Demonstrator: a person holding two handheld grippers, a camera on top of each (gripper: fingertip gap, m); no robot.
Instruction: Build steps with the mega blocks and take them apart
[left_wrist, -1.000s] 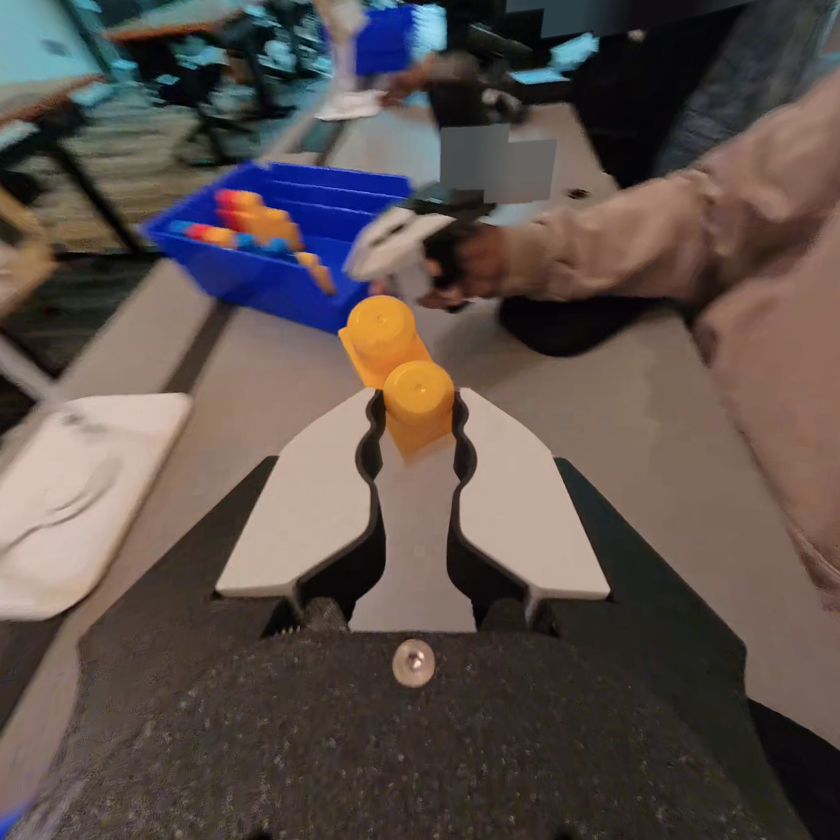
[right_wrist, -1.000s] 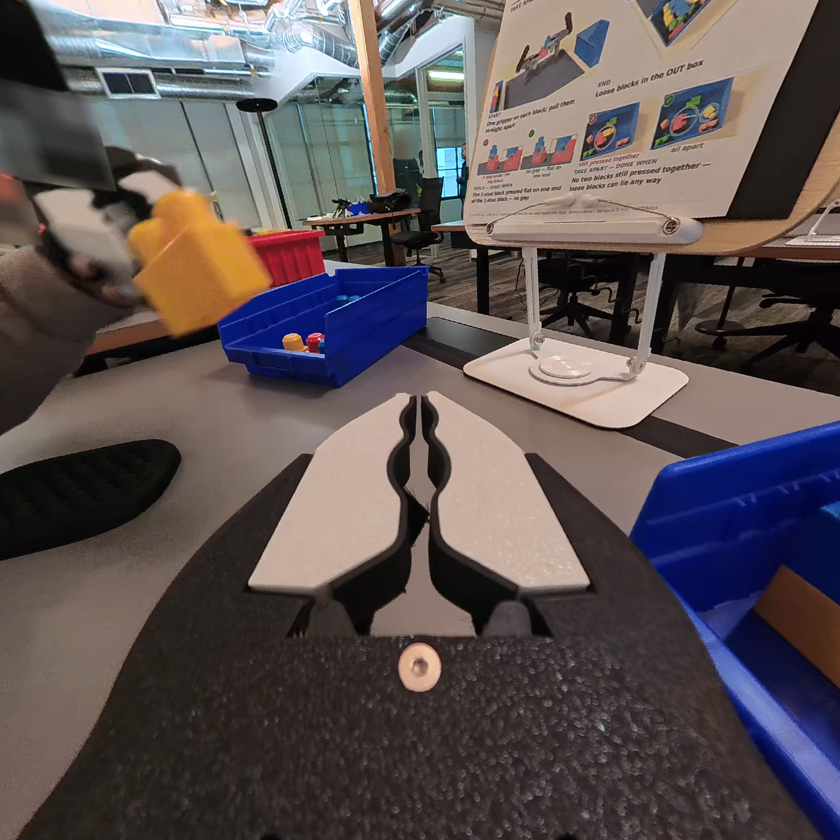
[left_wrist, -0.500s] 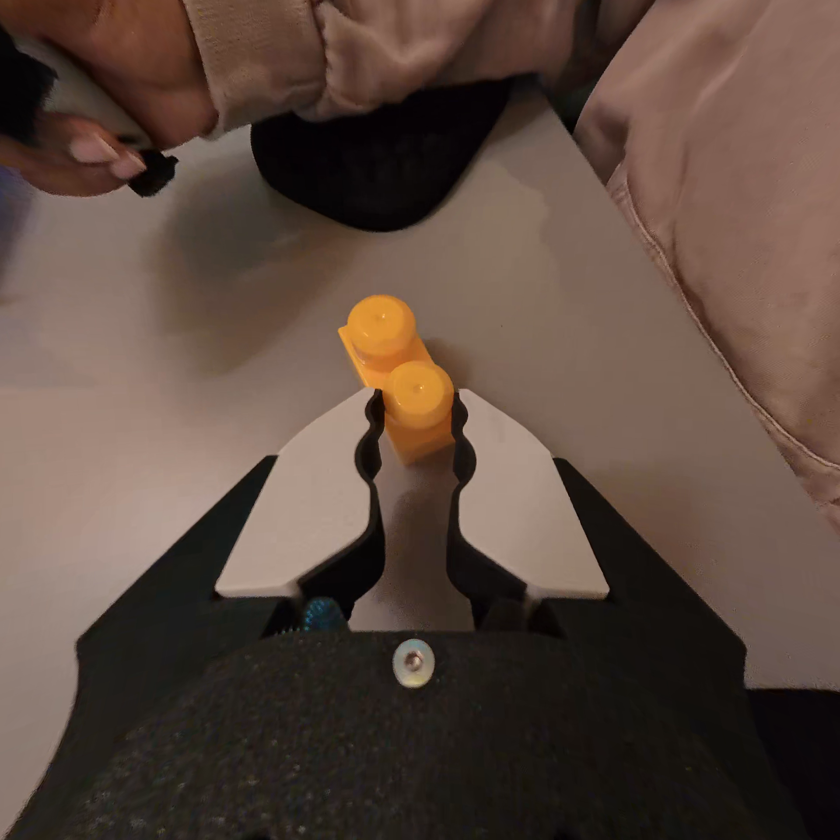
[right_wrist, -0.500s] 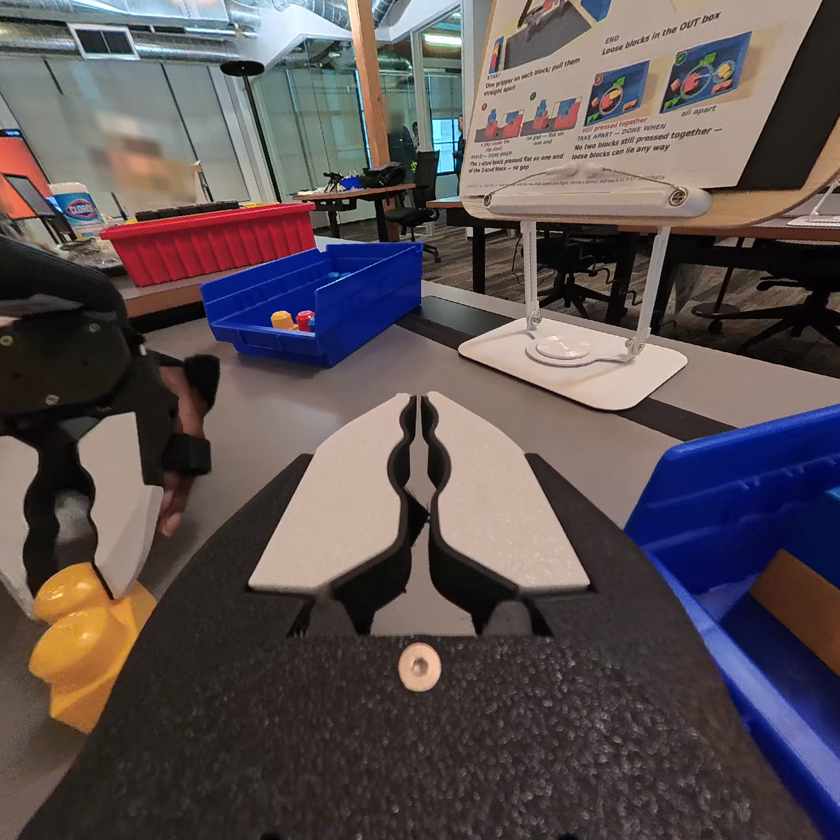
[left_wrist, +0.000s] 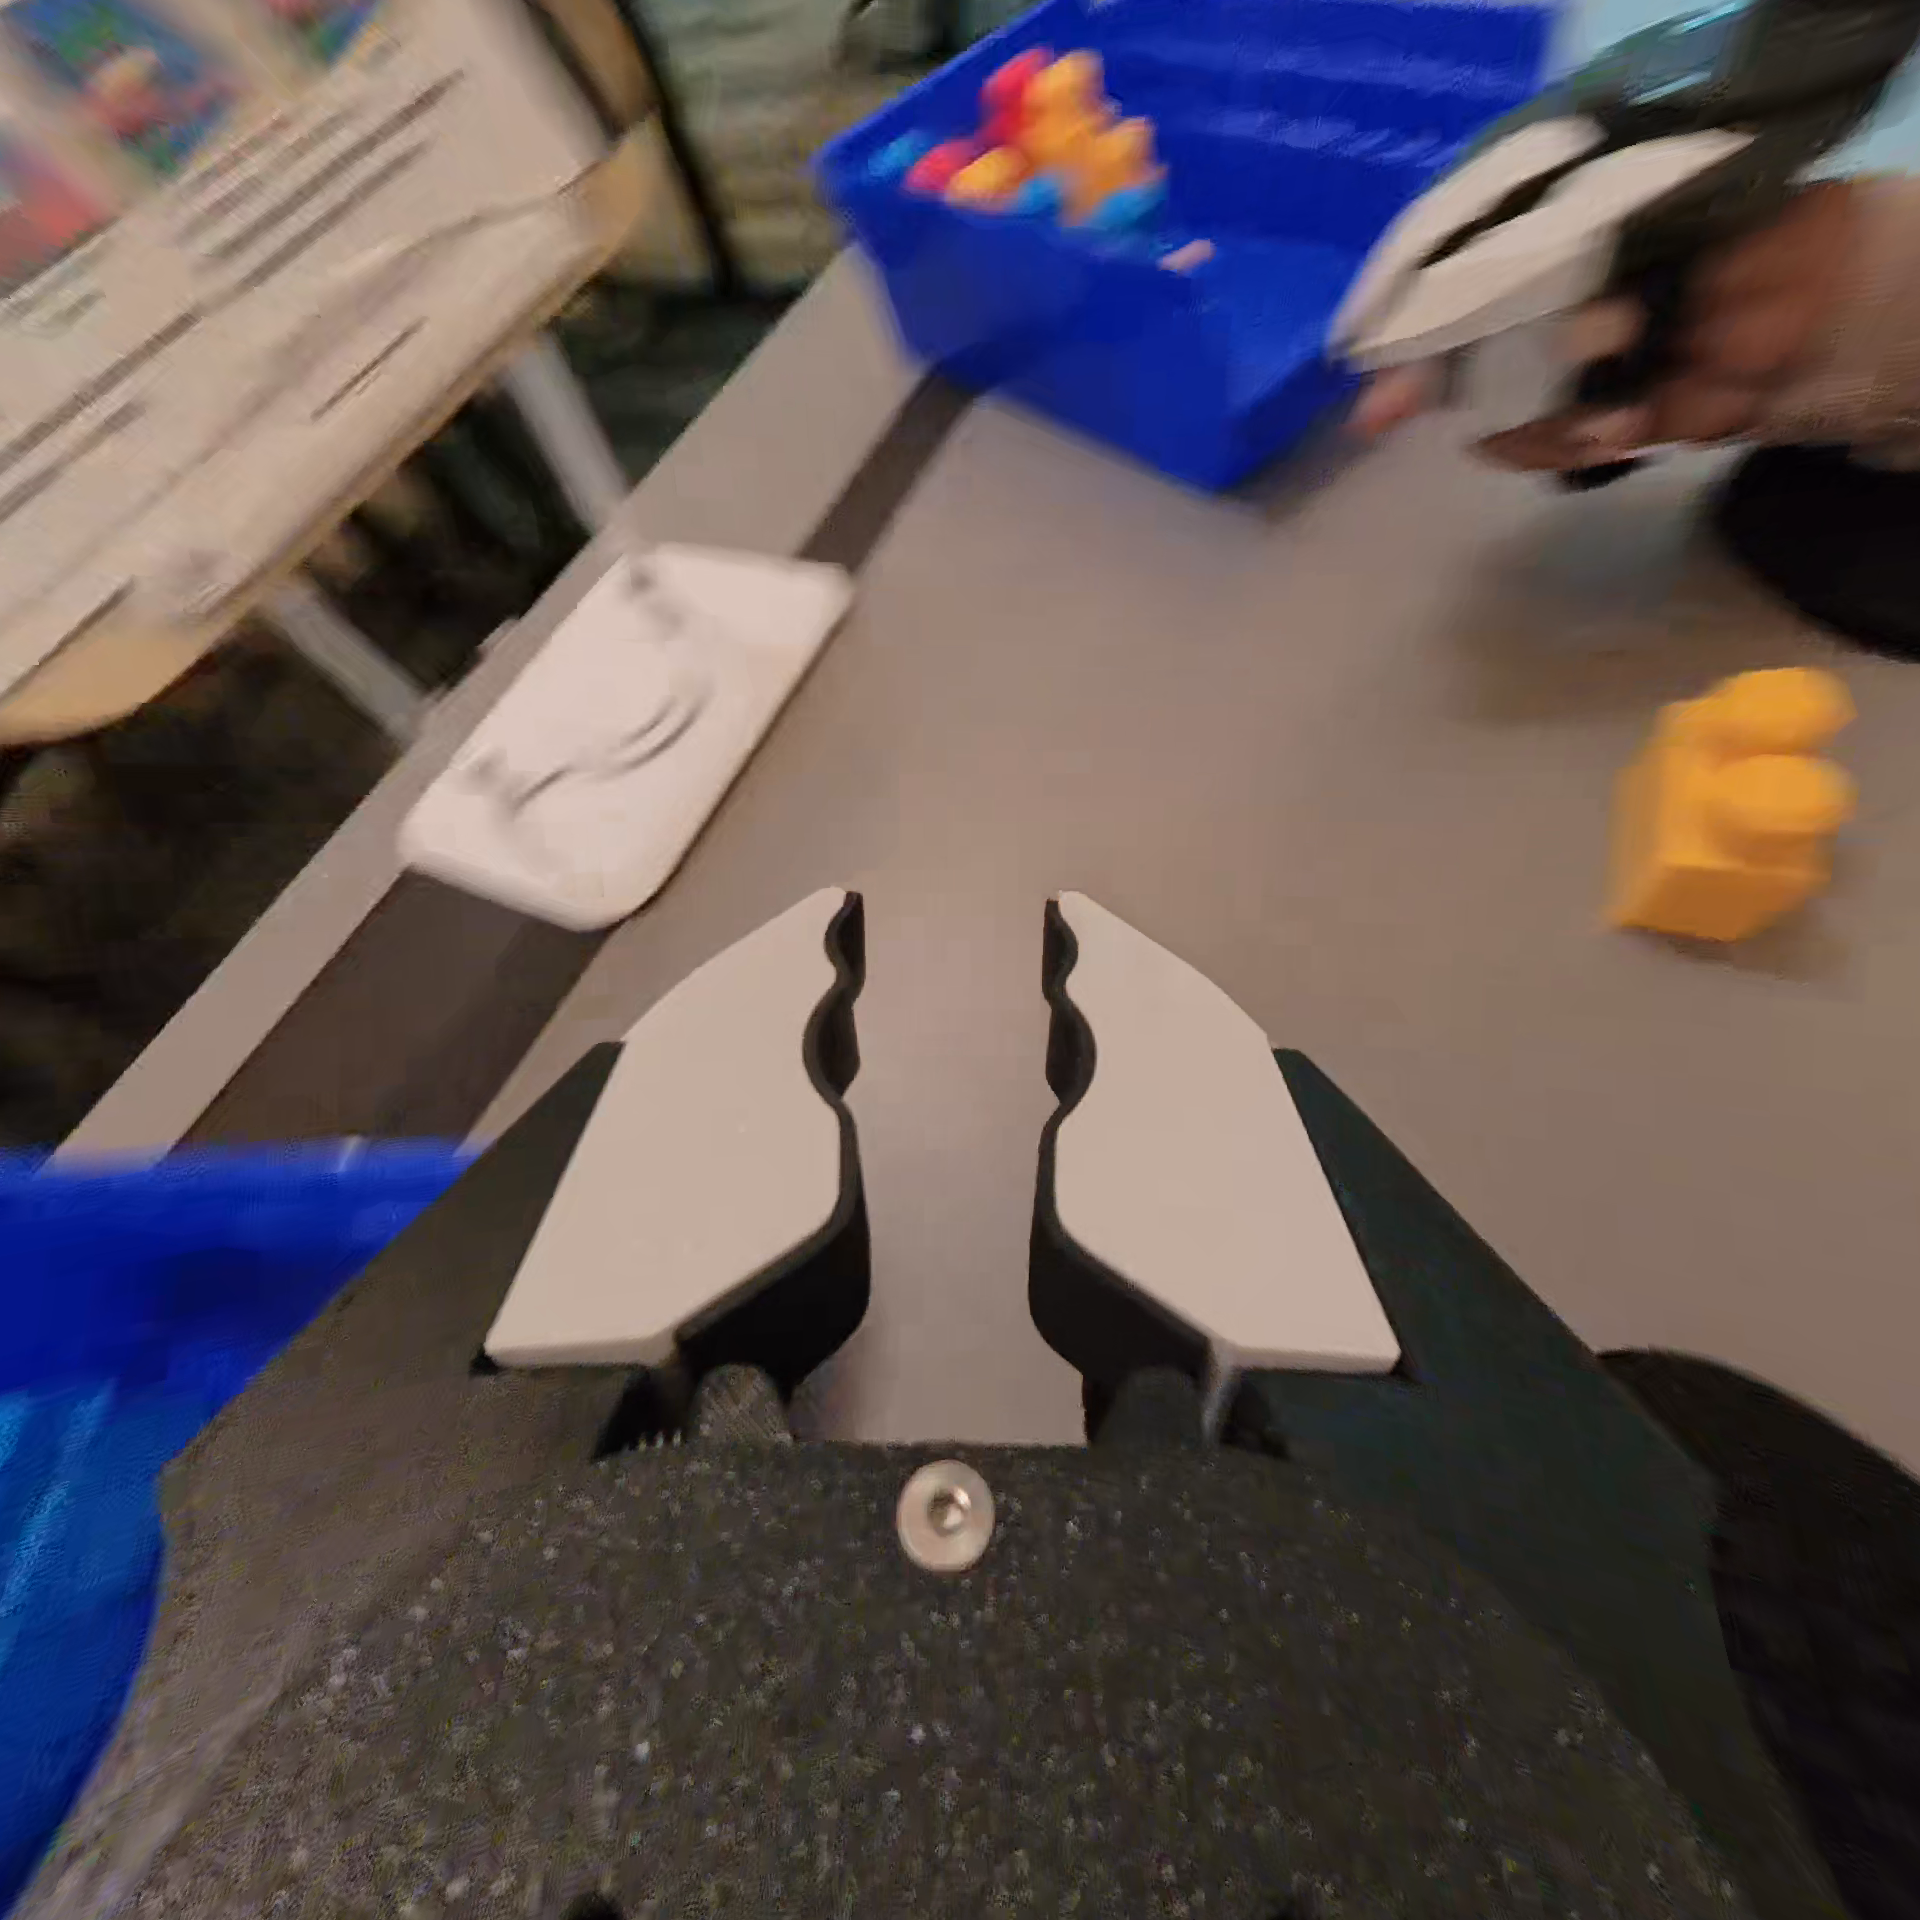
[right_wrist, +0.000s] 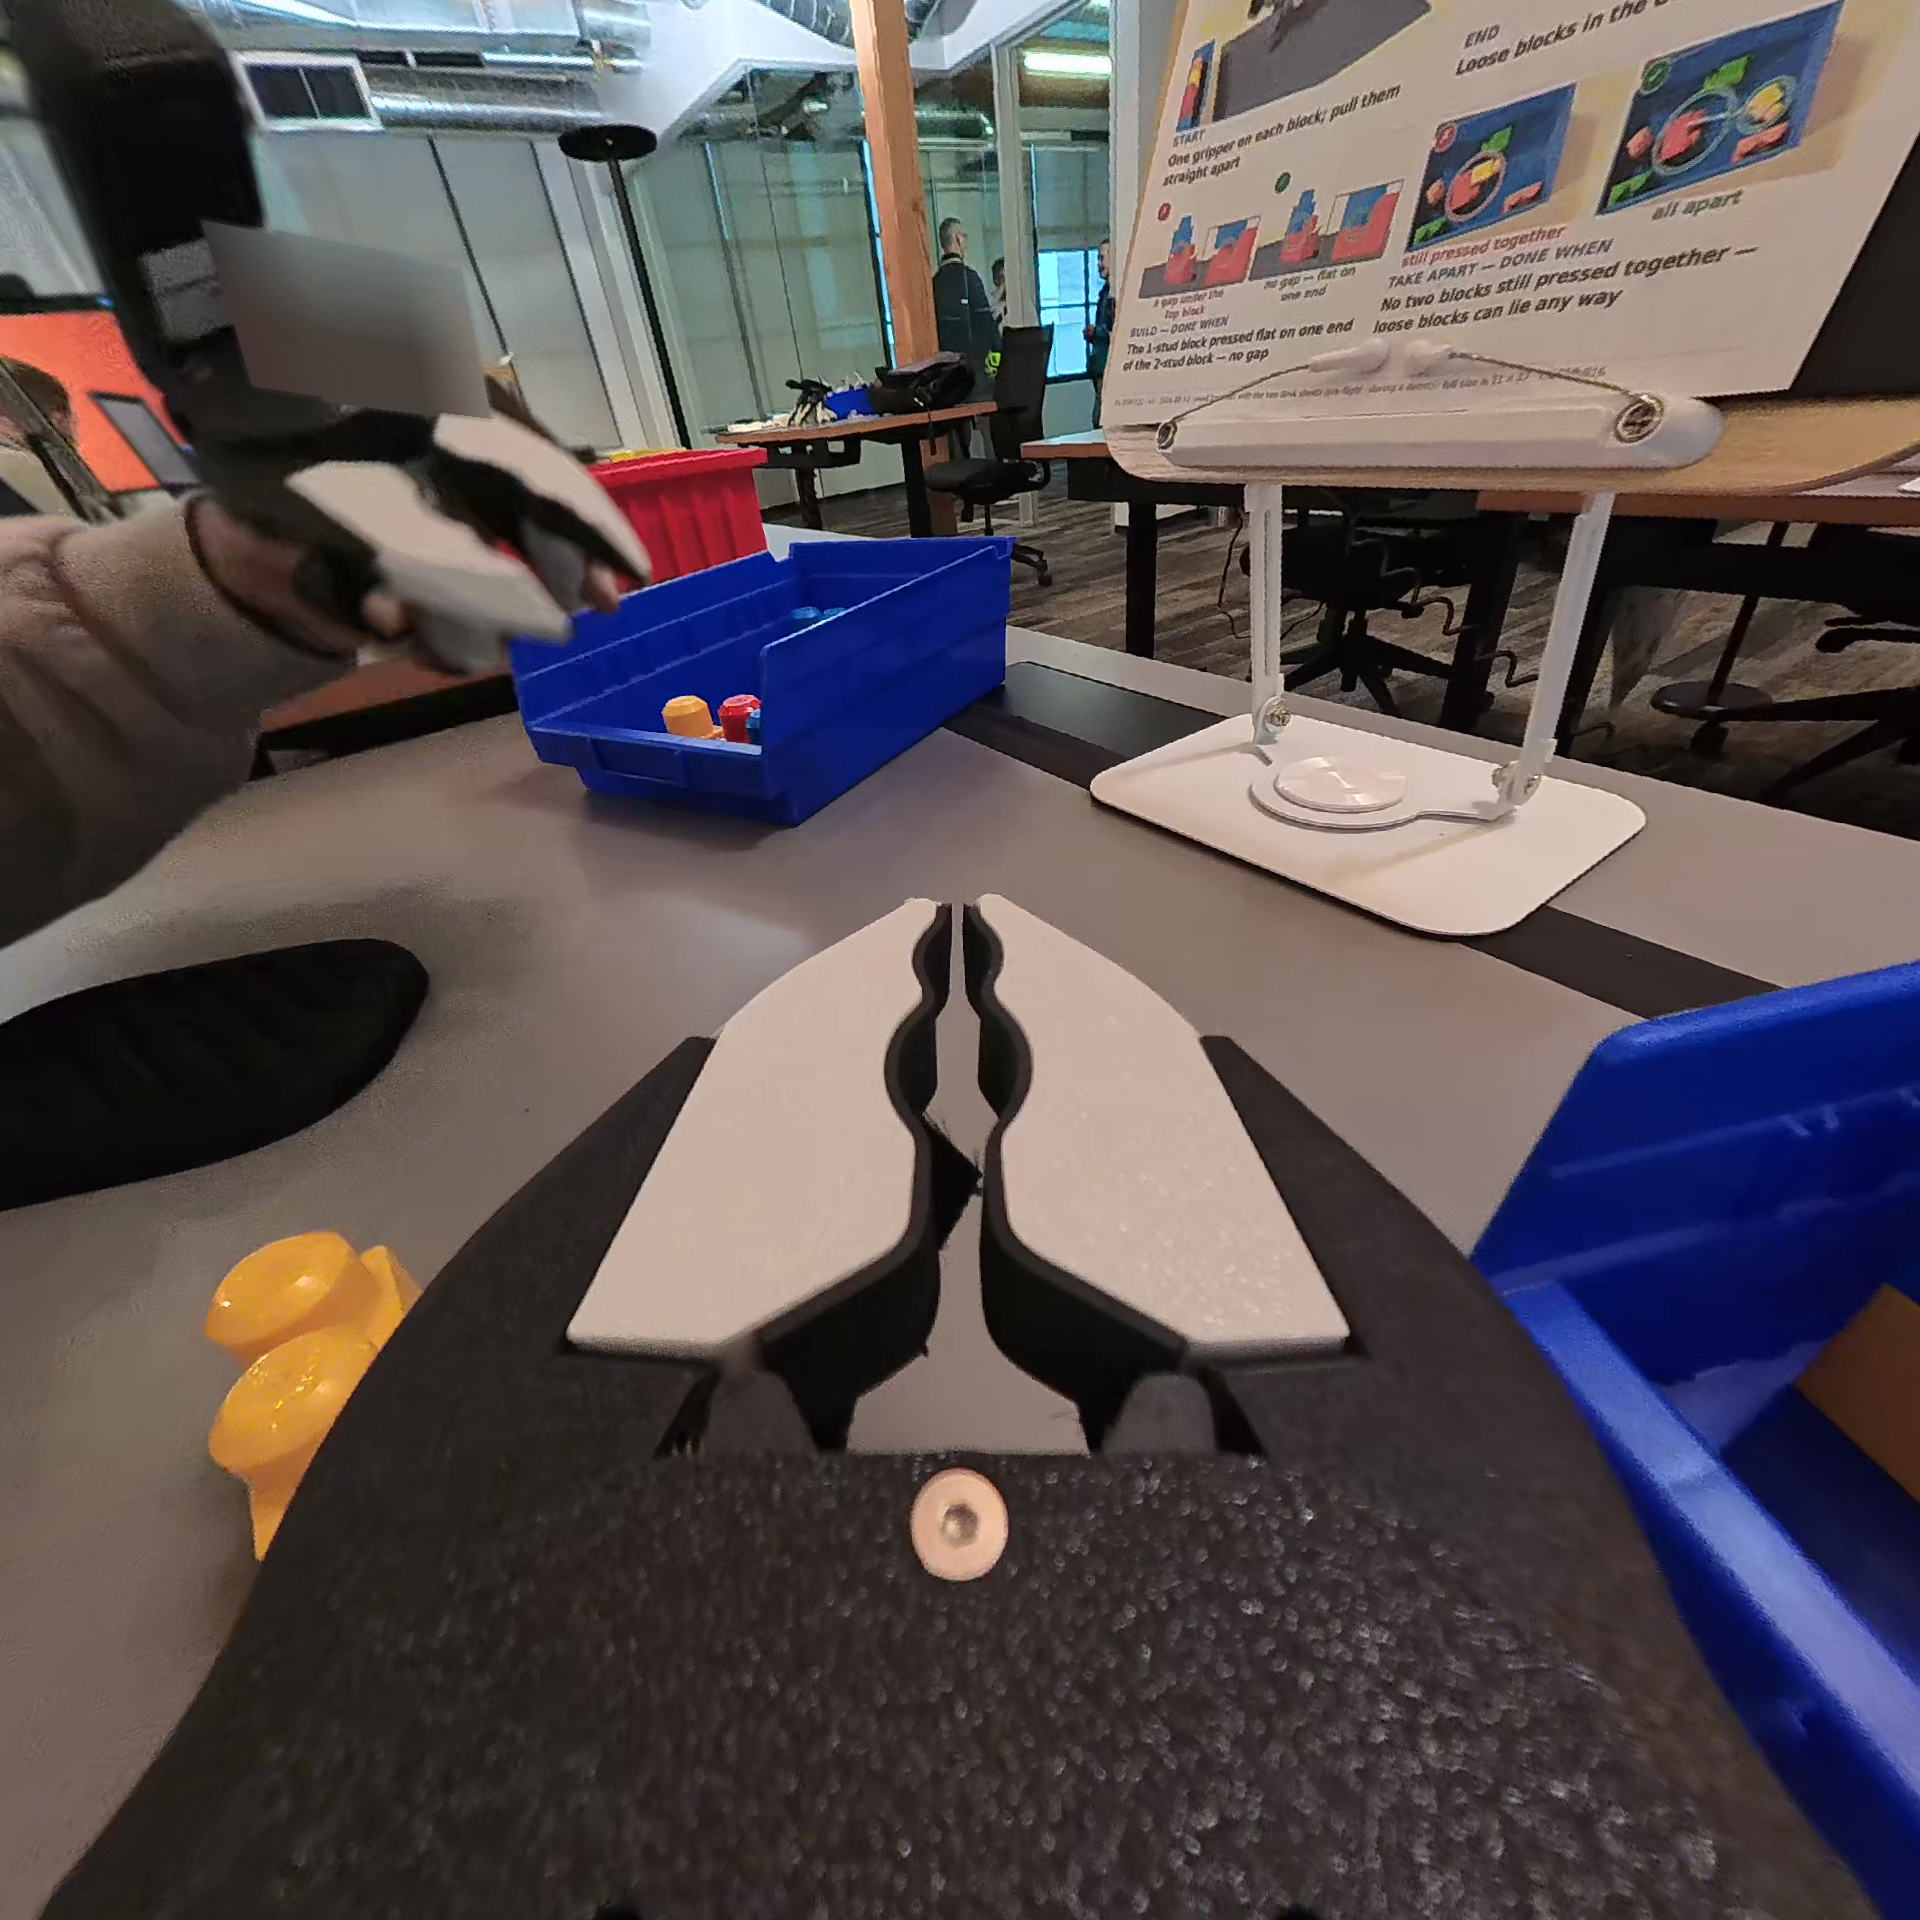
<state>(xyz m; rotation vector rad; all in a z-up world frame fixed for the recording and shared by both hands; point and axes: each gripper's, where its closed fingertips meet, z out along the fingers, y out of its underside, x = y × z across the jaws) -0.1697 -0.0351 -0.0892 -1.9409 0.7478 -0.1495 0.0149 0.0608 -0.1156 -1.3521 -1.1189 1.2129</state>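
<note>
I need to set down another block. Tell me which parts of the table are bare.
Bare grey table runs between the far blue bin, the white stand base and the black pad; that is the widest patch. It is tighter by the yellow block, next to the right gripper, and by the near blue bin.

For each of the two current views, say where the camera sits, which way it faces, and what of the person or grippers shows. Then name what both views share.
Left wrist view: behind the open left gripper, facing the grey table; far right gripper visible.
Right wrist view: behind the shut right gripper, low, facing the sign stand; left gripper and sleeve visible.
Shared: yellow block, blue bin.
</note>
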